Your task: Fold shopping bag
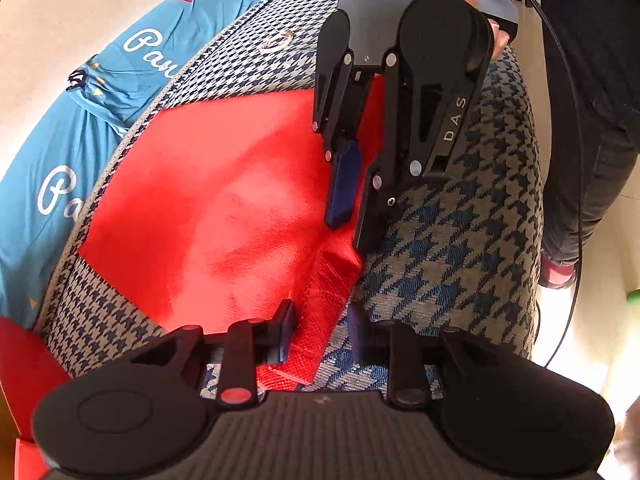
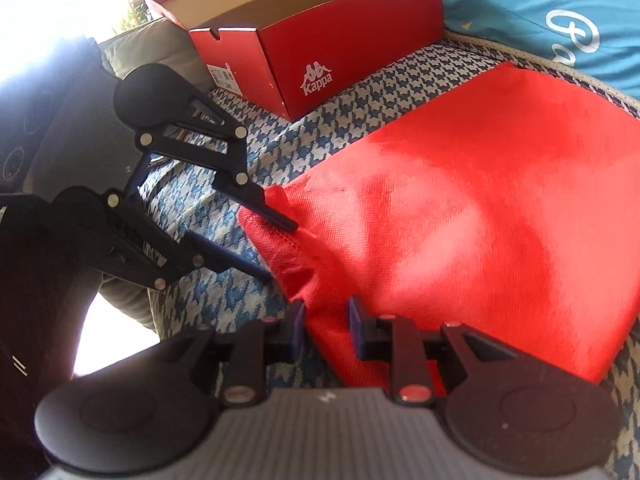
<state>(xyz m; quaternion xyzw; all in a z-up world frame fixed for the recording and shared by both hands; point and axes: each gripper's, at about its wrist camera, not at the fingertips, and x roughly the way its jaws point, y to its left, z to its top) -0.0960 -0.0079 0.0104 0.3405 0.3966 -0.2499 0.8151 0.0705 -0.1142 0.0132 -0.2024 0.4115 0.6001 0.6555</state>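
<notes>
Houndstooth cushion (image 1: 460, 240) carries a flat red shopping bag (image 1: 208, 200), both grippers' jaws clamped on its near edge.

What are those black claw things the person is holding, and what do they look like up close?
They are two matching handheld grippers. The left gripper and right gripper each have a ribbed grey body, black rounded linkage arms with silver rivets, and dark blue finger pads. One arm carries white lettering, DAS. A thin black cable runs past the person's dark trousers.
</notes>
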